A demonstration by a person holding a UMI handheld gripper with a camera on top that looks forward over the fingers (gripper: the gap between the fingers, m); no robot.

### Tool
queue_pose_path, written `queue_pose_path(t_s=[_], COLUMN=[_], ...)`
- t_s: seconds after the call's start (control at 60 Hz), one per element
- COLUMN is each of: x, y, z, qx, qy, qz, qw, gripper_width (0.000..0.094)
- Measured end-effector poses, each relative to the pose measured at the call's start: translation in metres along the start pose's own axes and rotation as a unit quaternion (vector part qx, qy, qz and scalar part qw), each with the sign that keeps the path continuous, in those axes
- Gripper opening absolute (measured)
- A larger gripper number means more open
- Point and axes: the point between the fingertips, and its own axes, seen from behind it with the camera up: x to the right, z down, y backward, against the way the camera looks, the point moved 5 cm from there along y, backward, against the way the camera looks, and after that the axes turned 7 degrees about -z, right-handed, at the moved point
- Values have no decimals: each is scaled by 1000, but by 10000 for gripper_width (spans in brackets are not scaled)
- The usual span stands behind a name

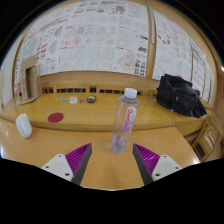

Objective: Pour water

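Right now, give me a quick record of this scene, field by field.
target: clear water bottle with white cap, upright on the wooden table
fingers: open, bottle just ahead of them, untouched
gripper: low over the table
left side: white cup, red disc
right side: black bag on the far bench
background: wall covered in paper sheets

A clear, glossy plastic bottle (124, 121) with a white cap stands on a smooth, faintly shiny pale wooden table (100, 110). A matt black fabric bag (181, 94) rests behind. The gripper's (113, 160) finger pads (146, 155) look matt magenta.
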Motion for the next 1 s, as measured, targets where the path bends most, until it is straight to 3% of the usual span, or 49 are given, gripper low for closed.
queue_pose_path(t_s=[0.3,0.4,0.6,0.683,0.8,1.0], x=[45,49,49,48,43,14], y=[-113,-125,-127,-122,-103,-23], z=[-28,-32,-36,-40,-64,-159], qx=[51,72,97,104,110,141], qy=[-2,-9,0,13,39,216], qz=[9,11,23,34,85,233], qw=[999,997,995,994,989,938], gripper_width=[799,529,340,333,333,333])
